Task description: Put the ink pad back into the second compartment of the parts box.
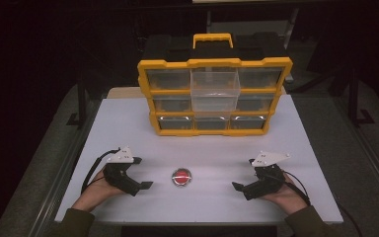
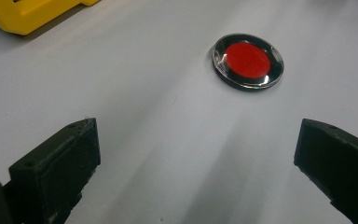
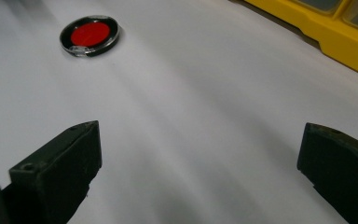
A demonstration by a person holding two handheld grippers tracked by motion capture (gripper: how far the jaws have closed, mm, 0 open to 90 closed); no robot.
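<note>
A small round disc (image 1: 181,177) with a red centre and a shiny black rim lies flat on the white table (image 1: 202,138), near its front edge between my two grippers. In the left gripper view the disc (image 2: 247,61) lies ahead and to the right of the wide-apart jaws. In the right gripper view the disc (image 3: 89,35) lies far ahead at the upper left. My left gripper (image 1: 139,174) rests on the table left of the disc, open and holding nothing. My right gripper (image 1: 245,174) rests to the disc's right, also open and holding nothing.
A yellow and black organiser (image 1: 214,96) with clear drawers stands upright at the back of the table. Its top middle drawer (image 1: 215,84) sticks out toward me. Its yellow base shows as a corner (image 2: 25,18) and an edge (image 3: 335,39). Bare white table lies between organiser and grippers.
</note>
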